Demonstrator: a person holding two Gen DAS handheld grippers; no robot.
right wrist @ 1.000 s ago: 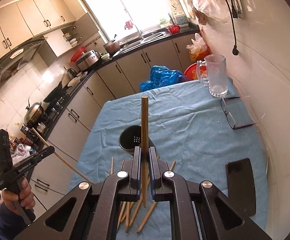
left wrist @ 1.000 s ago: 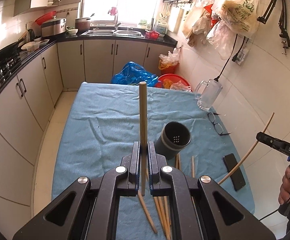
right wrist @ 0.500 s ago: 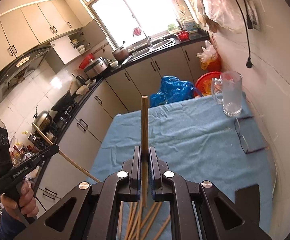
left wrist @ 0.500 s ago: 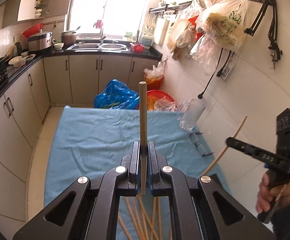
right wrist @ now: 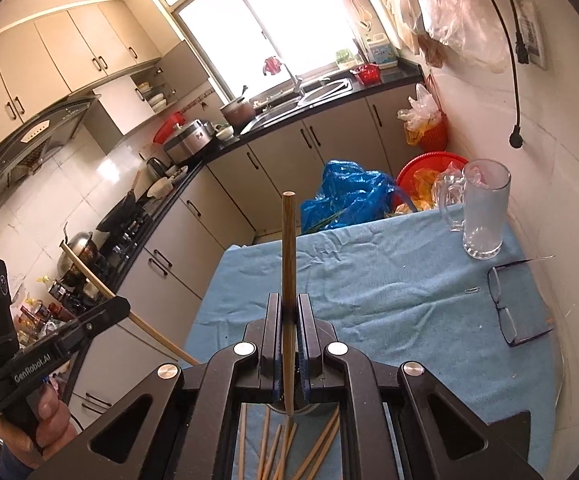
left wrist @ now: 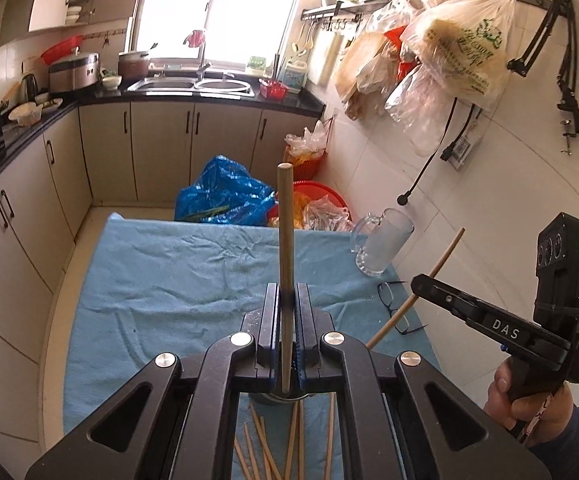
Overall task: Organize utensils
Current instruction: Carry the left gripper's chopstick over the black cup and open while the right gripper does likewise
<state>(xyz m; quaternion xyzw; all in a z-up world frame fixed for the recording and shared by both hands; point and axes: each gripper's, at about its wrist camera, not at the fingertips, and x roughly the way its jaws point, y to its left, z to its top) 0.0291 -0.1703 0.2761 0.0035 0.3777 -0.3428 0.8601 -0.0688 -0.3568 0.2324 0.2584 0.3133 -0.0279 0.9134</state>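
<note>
Your left gripper [left wrist: 287, 312] is clamped on one chopstick [left wrist: 285, 248], your right gripper [right wrist: 288, 316] on another chopstick [right wrist: 288, 256]. Both bodies hide most of the holder [left wrist: 285, 397] and cut off the loose chopsticks [right wrist: 273, 448] below. Beyond lies bare blue worktop [right wrist: 389, 280]; the mug [right wrist: 483, 212] and glasses [right wrist: 505, 304] keep near the wall edge.

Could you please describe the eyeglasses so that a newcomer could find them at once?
Start at the blue cloth covering the table, then go to its wall-side edge. Just nearer than the glass mug lie the eyeglasses, folded open: the only dark, thin-framed item there.
</note>
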